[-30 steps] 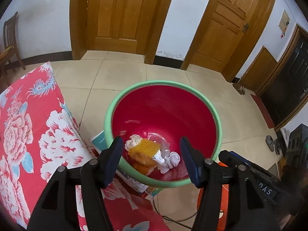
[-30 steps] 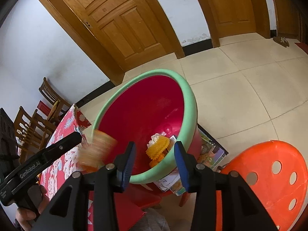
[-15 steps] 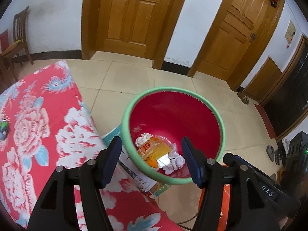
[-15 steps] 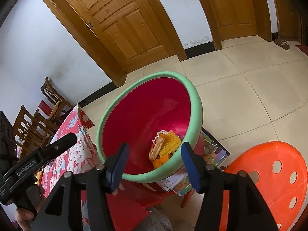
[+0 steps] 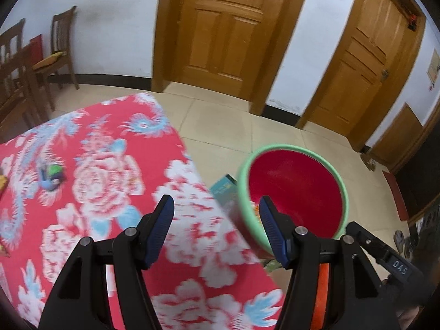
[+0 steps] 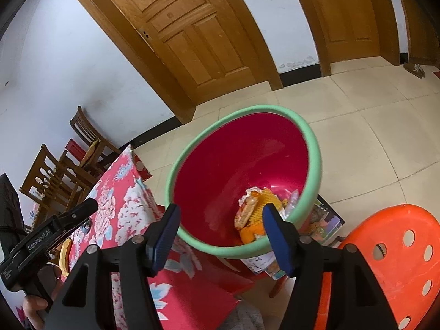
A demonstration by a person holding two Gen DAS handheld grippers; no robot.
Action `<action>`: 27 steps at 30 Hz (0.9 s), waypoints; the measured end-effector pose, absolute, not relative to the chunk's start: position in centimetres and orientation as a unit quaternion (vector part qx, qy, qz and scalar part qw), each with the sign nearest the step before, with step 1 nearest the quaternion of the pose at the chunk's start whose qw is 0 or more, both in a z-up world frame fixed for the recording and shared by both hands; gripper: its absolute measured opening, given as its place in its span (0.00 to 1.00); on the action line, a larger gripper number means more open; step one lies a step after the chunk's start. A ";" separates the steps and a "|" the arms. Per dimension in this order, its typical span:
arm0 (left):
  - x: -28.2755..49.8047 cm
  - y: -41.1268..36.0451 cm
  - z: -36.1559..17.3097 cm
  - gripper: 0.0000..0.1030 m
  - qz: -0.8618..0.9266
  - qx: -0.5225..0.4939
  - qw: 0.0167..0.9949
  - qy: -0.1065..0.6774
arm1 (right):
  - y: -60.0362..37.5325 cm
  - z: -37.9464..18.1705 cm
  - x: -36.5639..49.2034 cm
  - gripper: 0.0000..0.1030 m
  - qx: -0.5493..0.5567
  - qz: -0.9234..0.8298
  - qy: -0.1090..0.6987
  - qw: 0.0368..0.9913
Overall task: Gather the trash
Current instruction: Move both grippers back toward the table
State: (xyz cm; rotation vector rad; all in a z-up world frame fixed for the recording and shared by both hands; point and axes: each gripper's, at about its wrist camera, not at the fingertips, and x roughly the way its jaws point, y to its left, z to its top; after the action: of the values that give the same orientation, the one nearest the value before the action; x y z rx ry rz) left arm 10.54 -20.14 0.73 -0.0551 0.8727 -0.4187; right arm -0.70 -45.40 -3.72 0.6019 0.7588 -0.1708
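A red basin with a green rim point(image 6: 312, 165) sits low beside the table and holds orange and yellow wrappers and white scraps point(image 6: 254, 211). My right gripper point(image 6: 220, 220) hovers over its near rim; its jaws are opening and nothing is between them. My left gripper point(image 5: 217, 214) is open and empty above the edge of the red floral tablecloth point(image 5: 110, 170), with the basin point(image 5: 342, 189) to its right. A small green and blue scrap point(image 5: 52, 177) lies on the cloth at the far left. The left gripper point(image 6: 55, 228) also shows in the right wrist view.
An orange plastic stool point(image 6: 398, 250) stands right of the basin. Magazines point(image 6: 328, 221) lie under the basin. Wooden chairs point(image 5: 55, 55) stand by the wall beyond the table. A yellow peel-like thing point(image 6: 64, 255) lies on the cloth. Tiled floor and wooden doors lie behind.
The left view swung from over the basin to over the tablecloth. The right gripper's jaws spread wider, and the wrapper that was falling beside them now lies in the basin.
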 end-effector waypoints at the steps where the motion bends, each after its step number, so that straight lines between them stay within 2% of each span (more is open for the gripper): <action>1: 10.7 -19.3 0.9 0.62 -0.194 -0.029 0.888 0.417 | -45.2 -3.7 -0.6 0.64 0.289 -0.080 0.365 0.881; 23: 15.3 -3.4 0.4 0.63 -0.032 -0.050 0.914 0.402 | -36.6 -1.5 5.0 0.64 0.252 -0.008 0.373 0.893; 27: 16.9 -1.3 -1.0 0.52 -0.008 -0.058 0.909 0.413 | -34.9 -1.9 6.5 0.64 0.251 0.011 0.382 0.889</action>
State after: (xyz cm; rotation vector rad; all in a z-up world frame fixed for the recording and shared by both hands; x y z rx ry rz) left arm 16.90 -1.26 -0.99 -0.1196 0.8525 -0.0162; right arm 6.47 -34.94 -1.90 0.5205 0.7941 0.0221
